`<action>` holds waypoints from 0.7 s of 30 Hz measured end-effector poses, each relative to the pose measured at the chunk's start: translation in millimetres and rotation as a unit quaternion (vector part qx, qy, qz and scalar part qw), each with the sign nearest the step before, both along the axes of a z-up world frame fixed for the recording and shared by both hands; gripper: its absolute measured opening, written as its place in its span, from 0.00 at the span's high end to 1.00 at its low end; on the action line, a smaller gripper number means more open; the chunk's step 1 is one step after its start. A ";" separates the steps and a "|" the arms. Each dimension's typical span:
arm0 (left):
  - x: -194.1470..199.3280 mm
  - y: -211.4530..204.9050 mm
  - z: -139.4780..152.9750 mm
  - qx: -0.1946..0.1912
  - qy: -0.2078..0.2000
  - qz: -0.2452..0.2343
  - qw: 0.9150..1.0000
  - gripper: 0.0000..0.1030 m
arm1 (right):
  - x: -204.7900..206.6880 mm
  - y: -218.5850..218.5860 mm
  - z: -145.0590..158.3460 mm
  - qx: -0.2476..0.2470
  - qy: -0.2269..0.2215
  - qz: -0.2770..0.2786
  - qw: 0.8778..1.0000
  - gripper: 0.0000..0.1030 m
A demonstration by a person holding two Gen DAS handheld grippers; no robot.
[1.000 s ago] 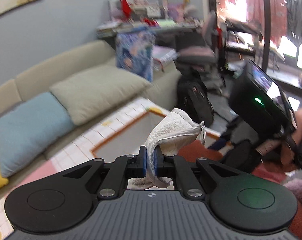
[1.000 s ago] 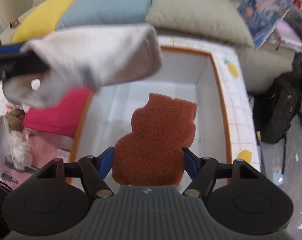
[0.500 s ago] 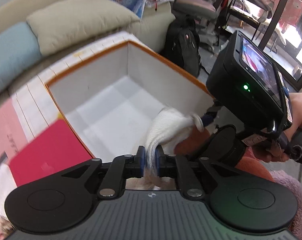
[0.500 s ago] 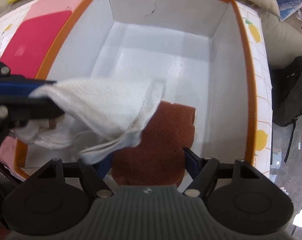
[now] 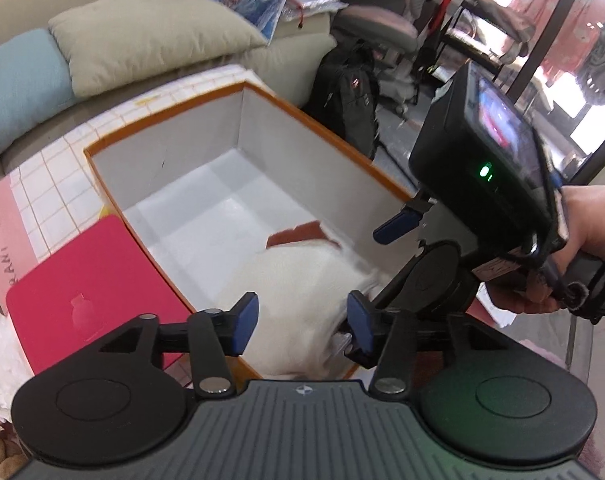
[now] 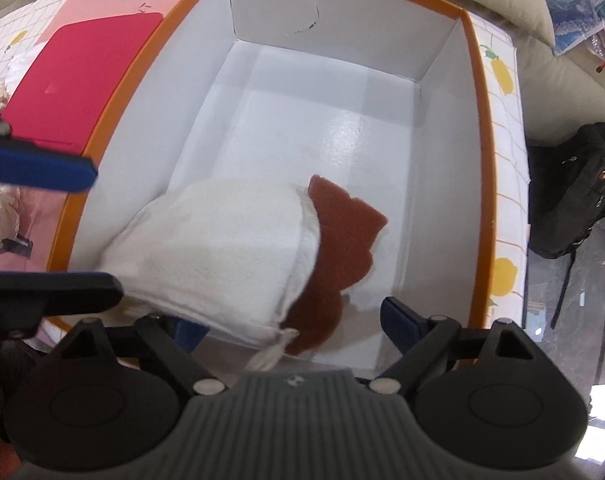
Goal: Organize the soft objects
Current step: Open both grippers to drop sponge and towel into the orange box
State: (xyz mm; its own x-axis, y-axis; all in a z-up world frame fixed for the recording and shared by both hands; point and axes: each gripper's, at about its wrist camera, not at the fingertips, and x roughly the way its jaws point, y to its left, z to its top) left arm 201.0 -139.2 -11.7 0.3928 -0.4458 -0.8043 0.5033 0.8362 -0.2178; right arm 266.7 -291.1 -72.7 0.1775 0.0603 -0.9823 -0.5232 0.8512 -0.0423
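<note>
White fluffy cloth point(image 6: 222, 248) lies folded in the orange-rimmed box point(image 6: 478, 128), near end, overlapping a brown sponge point(image 6: 342, 232) w/ lumpy animal-like outline. Left gripper point(image 5: 300, 320) jaws opening, wide, cloth below, not pinched. Right gripper point(image 6: 290, 320) also opening, nothing held. Red case point(image 5: 82, 296) just beside box.

Beige sofa point(image 5: 30, 8) with cushions; bright, perhaps sunlit window point(image 5: 598, 120).
</note>
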 end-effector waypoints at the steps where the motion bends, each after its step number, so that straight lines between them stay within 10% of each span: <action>1: -1.8 1.4 3.2 -0.004 -0.004 0.000 1.000 0.37 | -2.3 0.5 2.4 -0.004 -0.003 0.002 1.000 0.13; 11: -34.0 24.7 33.7 -0.030 -0.082 0.039 0.995 0.36 | -33.1 0.4 43.4 0.002 -0.069 -0.002 0.998 0.13; 21: -66.3 62.8 59.8 -0.038 -0.142 0.099 0.984 0.37 | -87.5 15.2 89.2 0.122 -0.179 -0.060 0.974 0.11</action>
State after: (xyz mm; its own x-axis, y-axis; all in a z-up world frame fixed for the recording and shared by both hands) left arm 134.8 -76.4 48.1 0.6831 -0.3926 -0.6159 0.3812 0.9109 -0.1578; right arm 179.2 -275.8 16.5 0.5264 0.2416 -0.8152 -0.4084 0.9128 0.0068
